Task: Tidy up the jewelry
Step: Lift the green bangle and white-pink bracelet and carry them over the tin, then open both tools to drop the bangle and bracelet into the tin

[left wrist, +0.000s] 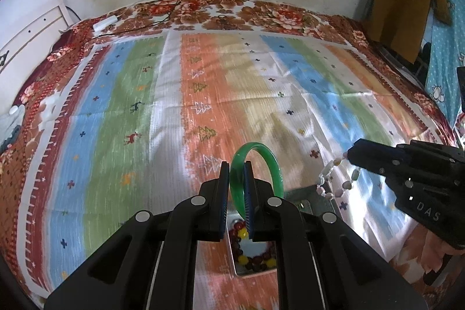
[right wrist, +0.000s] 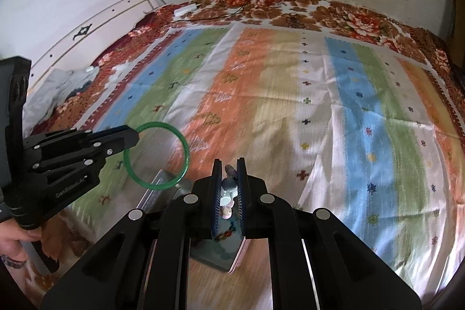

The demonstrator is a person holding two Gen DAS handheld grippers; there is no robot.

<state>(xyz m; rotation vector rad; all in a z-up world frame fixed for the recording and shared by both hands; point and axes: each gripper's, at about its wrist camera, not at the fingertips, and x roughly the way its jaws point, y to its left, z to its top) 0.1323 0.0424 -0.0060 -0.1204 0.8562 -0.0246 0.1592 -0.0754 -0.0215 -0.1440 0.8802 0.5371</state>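
Jewelry tin point(left wrist: 312, 201) | holds red/yellow bead bracelet point(left wrist: 255, 257) | lid open

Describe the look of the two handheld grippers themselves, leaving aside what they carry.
Both are matte black plastic with angular linkage arms joined by round silver pins. The left gripper and right gripper each end in flat black fingers lined with ribbed blue pads. The right one's side carries pale lettering reading DAS. No cables run to either.
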